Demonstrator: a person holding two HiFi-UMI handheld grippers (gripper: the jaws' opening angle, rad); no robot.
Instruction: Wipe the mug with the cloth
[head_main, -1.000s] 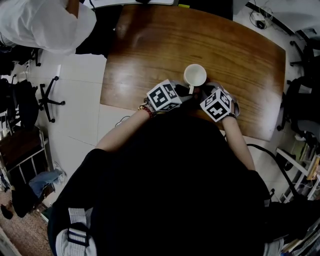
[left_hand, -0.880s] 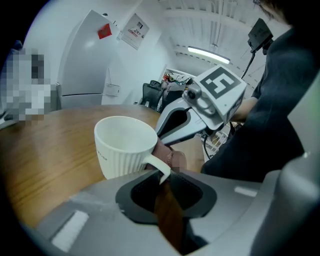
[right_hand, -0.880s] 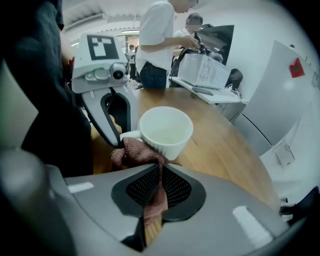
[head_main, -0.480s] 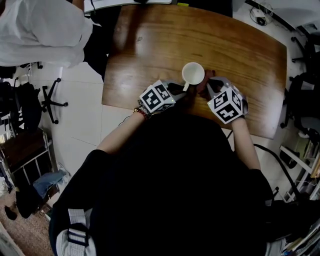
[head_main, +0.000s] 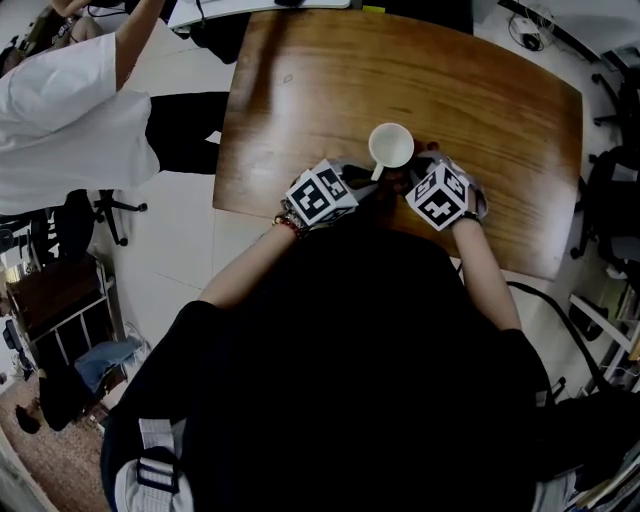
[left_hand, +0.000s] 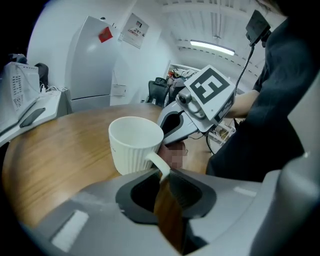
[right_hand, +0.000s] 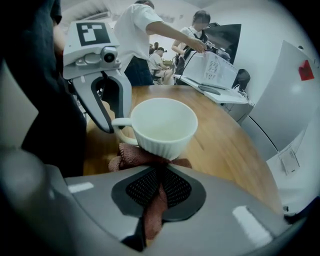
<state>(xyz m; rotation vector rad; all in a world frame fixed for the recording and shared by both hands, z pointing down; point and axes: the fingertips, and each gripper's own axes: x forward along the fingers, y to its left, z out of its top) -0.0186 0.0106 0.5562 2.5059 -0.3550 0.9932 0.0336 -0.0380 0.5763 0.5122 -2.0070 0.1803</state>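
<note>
From the head view, the mug (head_main: 391, 146) is sitting mouth up near the person's edge of the table (head_main: 330, 70), right between the two tools. The left gripper (head_main: 368, 186) is pointing in at it from the left and the right gripper (head_main: 412, 178) from the right (the cloth is too dark to pick out from up here).

In the left gripper view, the jaws are pinching the handle (left_hand: 159, 165), with only a narrow gap showing behind it. The mug's ribbed wall is lying just ahead of them. The right gripper is leaning in on the far right side of the mug, tips down by its base.

In the right gripper view, the jaws are clamping tight on the cloth (right_hand: 134, 155). Its bunched end is touching the mug's lower wall, just under the spot where the handle sticks out to the left toward the other tool. The mug is sitting straight ahead of these jaws and a little above them (whether its base is resting flat on the table I cannot tell).

So the rub is probably going to be the right hand's job, sweeping the cloth around the wall, while the left one is steadying the mug by its handle.
</note>
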